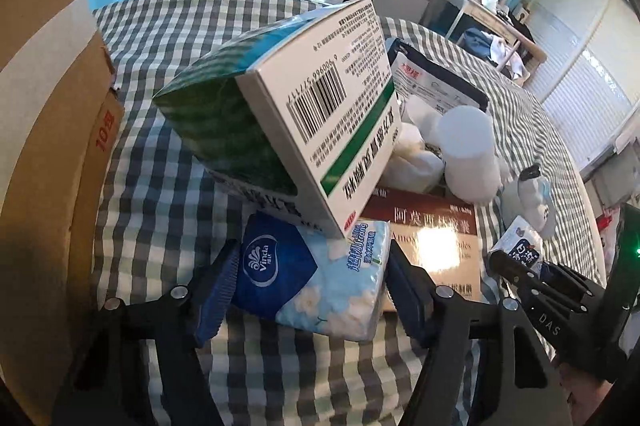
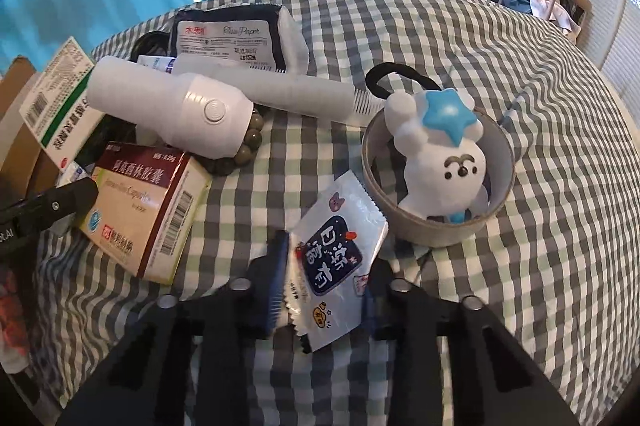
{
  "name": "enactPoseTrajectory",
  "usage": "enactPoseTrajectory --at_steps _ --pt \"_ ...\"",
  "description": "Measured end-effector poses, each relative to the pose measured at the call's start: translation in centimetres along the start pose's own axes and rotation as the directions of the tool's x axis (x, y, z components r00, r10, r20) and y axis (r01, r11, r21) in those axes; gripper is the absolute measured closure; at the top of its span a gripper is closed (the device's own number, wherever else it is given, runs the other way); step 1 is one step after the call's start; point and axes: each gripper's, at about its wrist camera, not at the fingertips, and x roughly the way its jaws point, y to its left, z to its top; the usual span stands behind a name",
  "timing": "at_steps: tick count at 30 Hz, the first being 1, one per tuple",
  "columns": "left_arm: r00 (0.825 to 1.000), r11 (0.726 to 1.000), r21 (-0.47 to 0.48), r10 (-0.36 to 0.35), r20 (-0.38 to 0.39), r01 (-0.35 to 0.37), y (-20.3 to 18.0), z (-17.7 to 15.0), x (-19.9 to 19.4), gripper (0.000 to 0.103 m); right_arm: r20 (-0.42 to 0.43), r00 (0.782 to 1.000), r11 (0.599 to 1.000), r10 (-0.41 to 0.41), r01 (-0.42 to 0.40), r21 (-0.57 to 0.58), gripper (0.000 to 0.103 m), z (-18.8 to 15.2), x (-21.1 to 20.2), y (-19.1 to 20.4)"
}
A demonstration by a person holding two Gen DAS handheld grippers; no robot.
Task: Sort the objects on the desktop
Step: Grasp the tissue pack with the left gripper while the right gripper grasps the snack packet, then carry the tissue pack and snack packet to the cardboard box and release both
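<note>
In the left wrist view my left gripper [image 1: 308, 290] is shut on a blue Vinda tissue pack [image 1: 316, 278], its blue pads against both sides. A green-and-white medicine box [image 1: 288, 114] rests tilted on top of the pack. In the right wrist view my right gripper [image 2: 326, 286] is shut on a white snack packet [image 2: 340, 262] with a dark blue label. The right gripper and packet [image 1: 520, 246] also show at the right of the left wrist view.
A cardboard box [image 1: 48, 146] stands at the left. On the checked cloth [image 2: 480, 66] lie a red-and-cream medicine box [image 2: 148, 210], a white handheld device [image 2: 192, 114], a bead bracelet [image 2: 248, 146], a dark tissue pack [image 2: 228, 38] and a white bear figure [image 2: 440, 154] in a round tin [image 2: 436, 226].
</note>
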Motion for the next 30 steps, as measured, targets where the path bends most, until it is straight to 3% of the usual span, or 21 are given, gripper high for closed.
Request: enactPoseTrajectory --at_steps 2,12,17,23,30 --pt "1.000 1.000 0.003 0.002 0.004 -0.002 -0.2 -0.4 -0.7 0.034 -0.003 1.000 1.000 0.018 -0.018 0.008 0.095 -0.1 -0.4 -0.2" --pt "1.000 1.000 0.019 -0.009 -0.001 0.009 -1.9 -1.9 -3.6 0.034 -0.013 0.997 0.997 0.079 -0.079 0.011 0.098 -0.3 -2.6 0.9" --pt "1.000 1.000 0.002 -0.020 -0.003 0.020 -2.3 -3.1 -5.5 0.034 0.015 0.993 0.992 0.114 -0.115 0.044 0.098 -1.5 -5.5 1.4" --pt "0.999 0.999 0.051 -0.017 0.044 0.014 -3.2 -4.0 -8.4 0.034 0.064 0.984 0.981 0.168 -0.173 0.088 0.098 -1.8 -9.7 0.5" --pt "0.995 0.998 0.059 -0.025 0.095 0.020 -4.1 -4.2 -12.3 0.034 0.103 0.975 0.978 0.195 -0.201 0.050 0.098 -1.5 -13.9 2.4"
